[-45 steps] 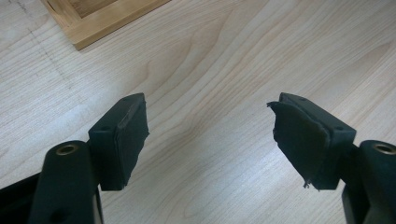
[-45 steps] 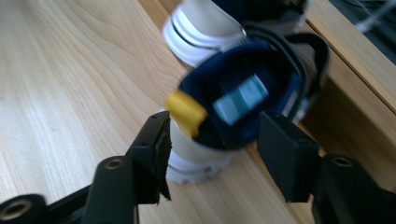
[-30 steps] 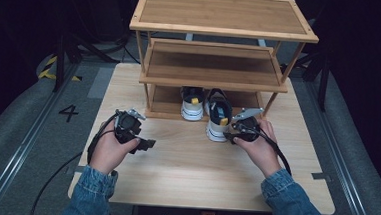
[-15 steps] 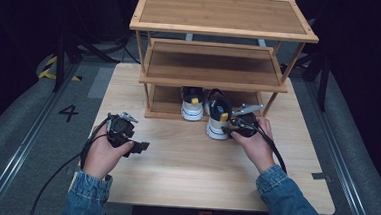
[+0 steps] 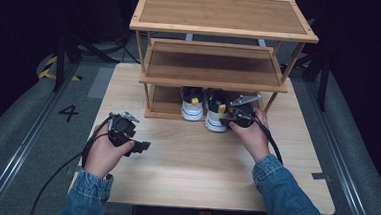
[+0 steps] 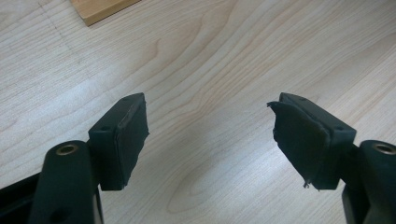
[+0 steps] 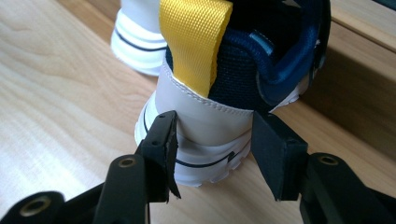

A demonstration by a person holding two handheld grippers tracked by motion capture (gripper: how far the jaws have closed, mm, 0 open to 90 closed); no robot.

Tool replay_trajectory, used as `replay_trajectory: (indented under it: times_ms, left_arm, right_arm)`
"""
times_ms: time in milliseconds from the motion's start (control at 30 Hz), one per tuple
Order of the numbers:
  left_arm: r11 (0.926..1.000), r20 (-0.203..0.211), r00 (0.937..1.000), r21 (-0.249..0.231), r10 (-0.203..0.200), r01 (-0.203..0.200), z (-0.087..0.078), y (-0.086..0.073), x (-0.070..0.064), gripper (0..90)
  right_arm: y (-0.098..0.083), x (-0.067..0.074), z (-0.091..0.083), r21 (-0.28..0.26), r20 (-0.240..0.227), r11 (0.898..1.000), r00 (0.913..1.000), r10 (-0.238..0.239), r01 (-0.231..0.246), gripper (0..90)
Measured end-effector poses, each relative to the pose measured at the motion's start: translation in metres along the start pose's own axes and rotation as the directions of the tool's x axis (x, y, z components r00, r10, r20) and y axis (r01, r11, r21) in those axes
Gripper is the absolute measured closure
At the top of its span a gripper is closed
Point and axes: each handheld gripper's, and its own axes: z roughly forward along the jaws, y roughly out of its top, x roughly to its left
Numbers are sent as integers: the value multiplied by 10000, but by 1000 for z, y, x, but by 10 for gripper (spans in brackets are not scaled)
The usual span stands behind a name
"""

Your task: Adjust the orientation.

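Note:
Two white and navy shoes with yellow heel loops stand side by side at the foot of the wooden rack [image 5: 213, 64], toes under its lowest shelf. My right gripper [image 5: 228, 122] is behind the right shoe [image 5: 217, 108]. In the right gripper view this shoe [image 7: 205, 116] has its white heel between the two jaws of my right gripper [image 7: 212, 144], whose pads press on both sides. The left shoe [image 5: 192, 103] stands free beside it. My left gripper [image 5: 142, 147] hovers over the bare table [image 5: 195, 163] at the front left. In its own view my left gripper [image 6: 210, 135] is open and holds nothing.
The rack has three levels and stands at the back of the light wooden table. A corner of its base [image 6: 100, 7] lies ahead of the left jaws. Cables trail from both grippers toward the near edge. Dark floor surrounds the table.
The left hand has drawn back to the left and nearer the front edge. The right hand has nudged forward with the right shoe toward the rack.

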Motion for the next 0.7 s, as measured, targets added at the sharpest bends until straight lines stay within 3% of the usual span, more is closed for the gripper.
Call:
replay_trajectory:
  times_ms: [167, 400, 700]
  left_arm:
    - [10000, 34, 10000, -75, 37, -37, -2, 1, -2, 267]
    - [9997, 31, 9997, 12, 237, -237, 1, 4, -3, 270]
    - [9997, 5, 9997, 18, 233, -233, 0, 0, -2, 270]
  right_arm:
    - [3, -6, 6, -25, 100, 9996, 9996, 281, -281, 530]
    - [5, -8, 12, -78, 543, 9998, 9984, 167, -163, 521]
    - [10, -5, 22, -324, 758, 9993, 9969, 202, -178, 546]
